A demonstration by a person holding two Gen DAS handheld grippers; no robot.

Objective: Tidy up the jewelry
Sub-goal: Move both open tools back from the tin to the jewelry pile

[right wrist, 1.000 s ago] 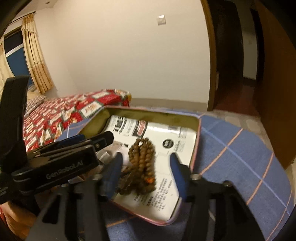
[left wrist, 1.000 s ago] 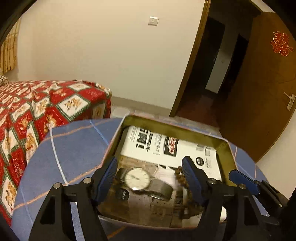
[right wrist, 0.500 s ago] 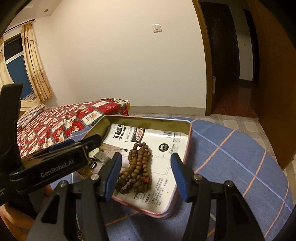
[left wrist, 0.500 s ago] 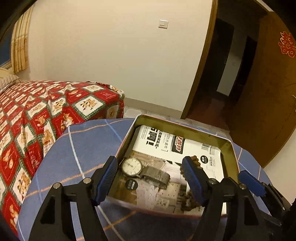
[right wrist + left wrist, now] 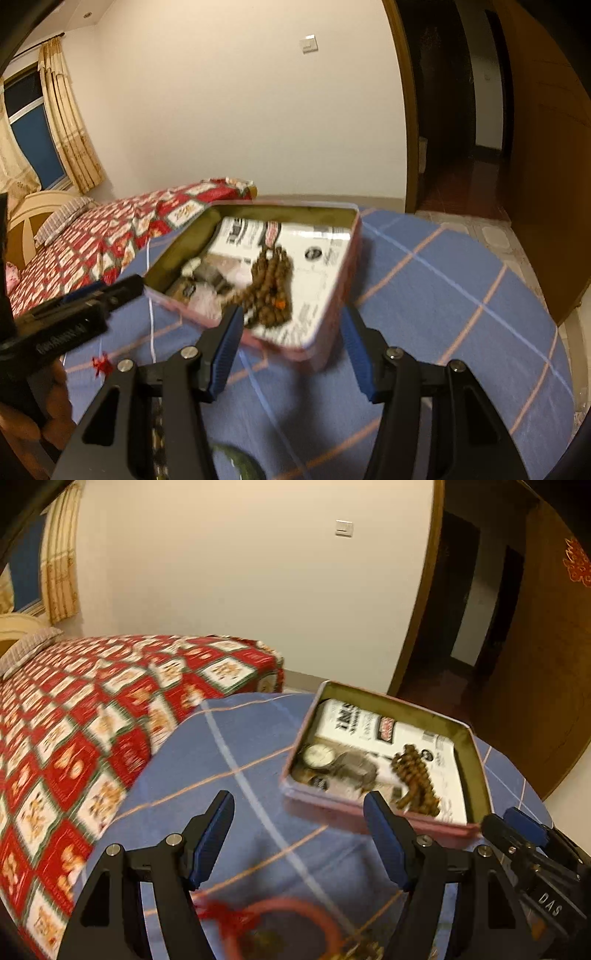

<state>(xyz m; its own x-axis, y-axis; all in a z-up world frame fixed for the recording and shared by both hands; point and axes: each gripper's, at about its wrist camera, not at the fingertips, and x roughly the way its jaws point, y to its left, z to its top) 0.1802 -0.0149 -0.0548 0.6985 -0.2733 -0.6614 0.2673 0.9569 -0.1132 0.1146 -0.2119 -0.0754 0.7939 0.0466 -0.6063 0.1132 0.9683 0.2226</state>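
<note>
On the far left, a bed (image 5: 110, 709) with a red patterned quilt runs along the wall, under a curtained window (image 5: 33, 136). Beside it stands a round bench (image 5: 236, 760) covered in a blue checked cloth with orange and white lines.

The left gripper (image 5: 299, 834) hangs above the bare cloth, its blue-padded jaws spread wide with nothing between them. Just below it, at the near edge of the bench, lies a blurred red cord bracelet (image 5: 280, 919) with a tassel.

Further right and towards the back of the bench sits an open pink tin (image 5: 476, 764), lined with printed white paper. A wristwatch (image 5: 319, 756) with a pale round face and a grey mesh strap lies in the tin's left part. A coil of brown wooden beads (image 5: 415, 779) lies to its right, near the middle of the tin.

The right gripper (image 5: 291, 347) hovers at the tin's near corner, just above the rim, its jaws also spread apart and gripping nothing. On the far right, a wooden door (image 5: 546, 672) stands open onto a dark hallway.
</note>
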